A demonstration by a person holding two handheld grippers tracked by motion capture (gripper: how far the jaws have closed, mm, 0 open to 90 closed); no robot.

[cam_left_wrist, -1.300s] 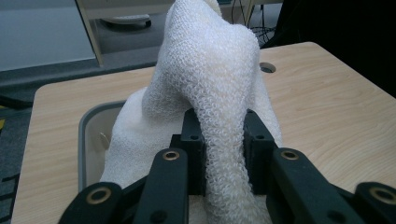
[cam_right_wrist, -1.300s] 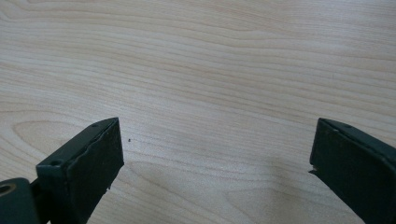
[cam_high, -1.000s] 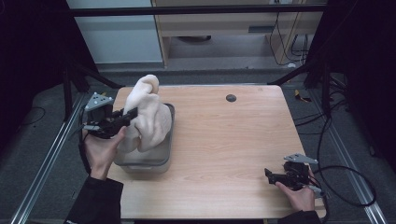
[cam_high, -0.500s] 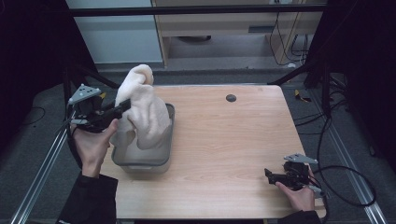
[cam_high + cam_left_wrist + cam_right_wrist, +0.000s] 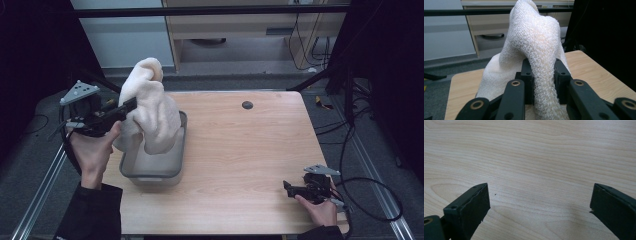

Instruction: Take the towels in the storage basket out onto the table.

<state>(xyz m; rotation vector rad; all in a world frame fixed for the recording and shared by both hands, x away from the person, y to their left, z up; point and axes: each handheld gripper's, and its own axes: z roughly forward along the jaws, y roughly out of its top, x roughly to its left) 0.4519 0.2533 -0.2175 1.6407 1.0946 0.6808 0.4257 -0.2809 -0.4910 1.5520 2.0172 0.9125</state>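
A cream terry towel hangs bunched above a grey plastic tub on the left side of the wooden table. My left gripper is shut on a fold of the towel and holds it up, its lower end still trailing into the tub. In the left gripper view both jaws pinch the fold from either side. My right gripper rests low near the table's front right corner, its jaws wide apart over bare wood with nothing between them.
A small dark round hole sits in the tabletop near the far edge. Beyond the table stand a low wooden cabinet and cables on the grey floor. Black frame bars run along both sides.
My left gripper has risen and drawn back to the left with the towel, lifting more of it out of the tub. The right gripper has stayed where it was.
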